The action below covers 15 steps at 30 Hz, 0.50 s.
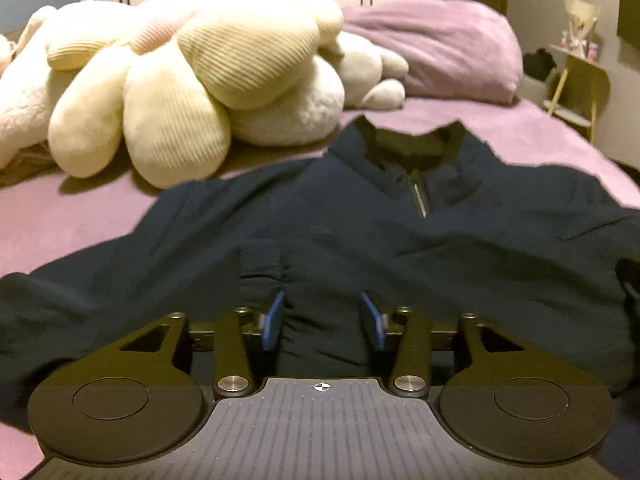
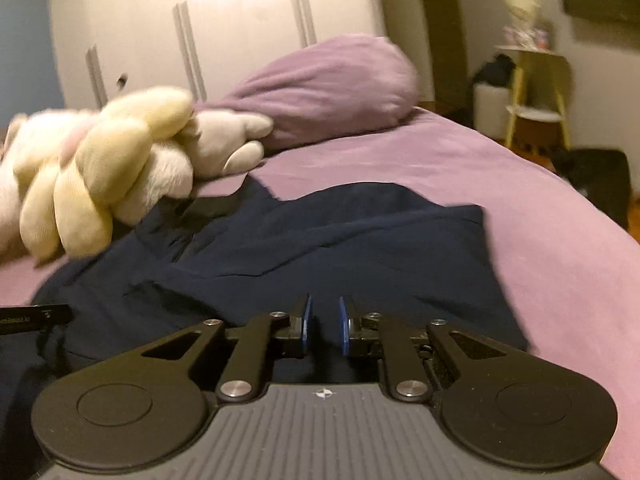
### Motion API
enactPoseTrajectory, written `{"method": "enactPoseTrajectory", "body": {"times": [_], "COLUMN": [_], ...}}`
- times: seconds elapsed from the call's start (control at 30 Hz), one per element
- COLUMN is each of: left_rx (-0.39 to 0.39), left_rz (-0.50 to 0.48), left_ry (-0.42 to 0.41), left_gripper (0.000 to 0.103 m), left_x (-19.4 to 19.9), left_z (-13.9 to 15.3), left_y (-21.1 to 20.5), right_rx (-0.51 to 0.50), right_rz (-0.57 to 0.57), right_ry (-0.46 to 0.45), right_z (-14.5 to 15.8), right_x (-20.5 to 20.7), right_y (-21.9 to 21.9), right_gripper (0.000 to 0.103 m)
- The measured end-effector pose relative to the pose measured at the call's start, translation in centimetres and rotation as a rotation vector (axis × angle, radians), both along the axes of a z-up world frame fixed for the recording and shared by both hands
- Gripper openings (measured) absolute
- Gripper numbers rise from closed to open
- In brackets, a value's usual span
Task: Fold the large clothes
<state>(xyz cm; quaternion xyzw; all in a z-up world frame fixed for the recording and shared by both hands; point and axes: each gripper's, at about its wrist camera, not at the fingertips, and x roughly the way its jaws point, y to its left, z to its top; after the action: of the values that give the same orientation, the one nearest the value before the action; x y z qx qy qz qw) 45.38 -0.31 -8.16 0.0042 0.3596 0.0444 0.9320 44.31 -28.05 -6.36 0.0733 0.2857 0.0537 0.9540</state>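
navy jacket [image 1: 360,216] spread flat on the purple bed [image 1: 80,216], left gripper [image 1: 322,320] fingers about halfway apart straddling a gathered cuff, not pinching, right gripper [image 2: 323,326] fingers nearly closed with a slim gap over dark fabric, can't tell if pinched, plush toys [image 1: 168,92] behind

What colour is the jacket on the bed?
Dark navy blue jacket; the left wrist view shows it best.

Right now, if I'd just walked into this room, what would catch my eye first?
Probably the dark navy jacket spread across the purple bed, collar and zip pointing toward the far end. Behind it sits a heap of cream plush toys beside a purple pillow. Nearest you, the left gripper stands open over the jacket's gathered cuff, and the right gripper hangs over the cloth with only a narrow gap.
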Motion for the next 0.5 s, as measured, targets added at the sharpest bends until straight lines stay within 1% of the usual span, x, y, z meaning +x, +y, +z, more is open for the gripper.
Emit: {"method": "enactPoseTrajectory", "body": {"times": [0.03,0.1,0.13,0.17,0.2,0.27,0.3,0.37,0.4,0.43,0.47,0.5], "left_rx": [0.007,0.034,0.049,0.071,0.091,0.099,0.083,0.056,0.043,0.037,0.034,0.032], "left_rz": [-0.002,-0.011,-0.018,-0.024,-0.027,-0.023,-0.015,-0.006,-0.008,-0.012,-0.014,-0.016], "left_ry": [-0.005,-0.01,-0.013,-0.016,-0.02,-0.017,-0.014,-0.002,0.0,0.002,0.006,0.007], "left_gripper": [0.051,0.055,0.056,0.059,0.064,0.067,0.067,0.067,0.068,0.07,0.074,0.077], "left_x": [0.2,0.7,0.9,1.1,1.3,1.7,1.8,1.7,1.4,1.1,0.9,0.7], "left_z": [-0.3,-0.9,-1.0,-1.2,-1.3,-1.5,-1.4,-1.1,-0.9,-0.9,-0.9,-1.0], "left_y": [-0.2,-0.5,-0.6,-0.8,-0.9,-1.0,-0.8,-0.3,0.0,0.2,0.4,0.6], "right_rx": [-0.023,-0.11,-0.183,-0.231,-0.269,-0.324,-0.33,-0.245,-0.245,-0.259,-0.262,-0.237], "right_rz": [0.012,0.027,0.019,0.012,-0.001,-0.057,-0.088,-0.108,-0.108,-0.107,-0.101,-0.086], "right_ry": [0.004,0.024,0.034,0.033,0.026,0.016,0.02,0.039,0.048,0.051,0.048,0.038], "right_z": [-0.3,-1.4,-2.1,-2.6,-2.9,-3.3,-3.5,-3.5,-3.2,-2.8,-2.3,-1.8], "right_x": [0.9,2.3,3.0,3.3,3.5,3.8,4.0,4.1,4.0,3.7,3.0,2.1], "right_y": [0.5,1.2,1.4,1.4,1.1,-0.3,-1.1,-3.0,-3.0,-2.8,-2.5,-2.5], "right_gripper": [0.014,0.009,0.005,0.004,0.004,0.002,0.0,0.0,0.0,0.0,0.0,0.0]}}
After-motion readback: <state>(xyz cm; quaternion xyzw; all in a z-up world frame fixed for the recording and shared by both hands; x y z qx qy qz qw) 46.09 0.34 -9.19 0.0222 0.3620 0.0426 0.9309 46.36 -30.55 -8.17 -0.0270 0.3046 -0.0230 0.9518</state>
